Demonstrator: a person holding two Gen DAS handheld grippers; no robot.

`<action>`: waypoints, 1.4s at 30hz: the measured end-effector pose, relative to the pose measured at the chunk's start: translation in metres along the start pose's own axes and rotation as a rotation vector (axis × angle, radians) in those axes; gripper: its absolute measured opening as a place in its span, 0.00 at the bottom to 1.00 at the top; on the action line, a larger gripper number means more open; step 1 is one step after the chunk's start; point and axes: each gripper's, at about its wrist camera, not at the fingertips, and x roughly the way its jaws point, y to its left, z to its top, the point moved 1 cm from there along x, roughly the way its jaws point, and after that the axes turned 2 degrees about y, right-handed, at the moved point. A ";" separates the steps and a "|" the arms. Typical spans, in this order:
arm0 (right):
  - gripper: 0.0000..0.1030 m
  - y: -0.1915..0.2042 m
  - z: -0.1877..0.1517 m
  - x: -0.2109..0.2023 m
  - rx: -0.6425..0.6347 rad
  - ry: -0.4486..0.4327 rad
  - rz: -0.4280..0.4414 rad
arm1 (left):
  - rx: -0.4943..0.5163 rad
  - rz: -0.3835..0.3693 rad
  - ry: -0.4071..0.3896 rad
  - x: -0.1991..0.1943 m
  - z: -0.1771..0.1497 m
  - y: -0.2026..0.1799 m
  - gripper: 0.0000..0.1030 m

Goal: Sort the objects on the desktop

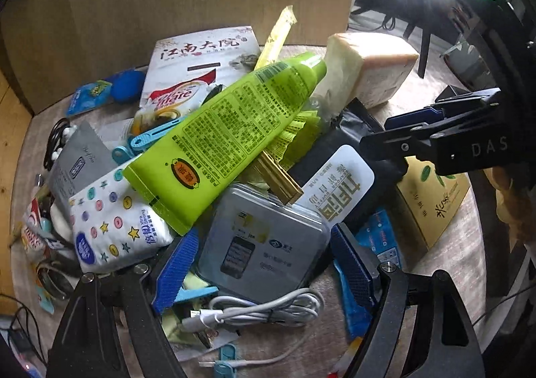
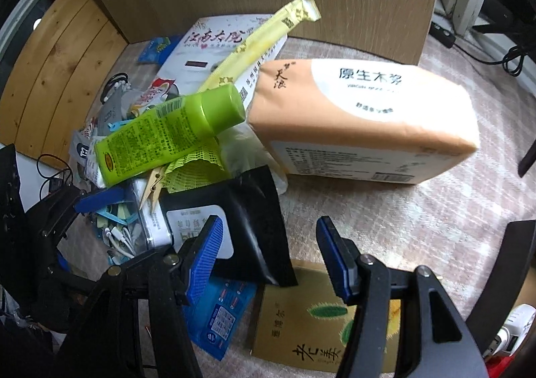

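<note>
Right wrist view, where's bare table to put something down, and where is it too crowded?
The bare patch of table cloth lies in front of the tissue pack, right of the black pouch, beyond the gold box. Left of that it is crowded: the green tube, a clothespin and white cables pile up.

Left gripper (image 1: pixel 264 264): angled steeply down over the heaped table (image 1: pixel 432 264), blue pads wide apart, nothing pinched between them.
Right gripper (image 2: pixel 268 250): angled steeply down over the same table, pads spread wide, gripping nothing.
</note>
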 end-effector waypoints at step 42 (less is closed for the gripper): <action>0.06 0.003 -0.021 -0.024 0.054 -0.052 0.178 | 0.048 -0.056 -0.121 -0.009 -0.007 -0.016 0.68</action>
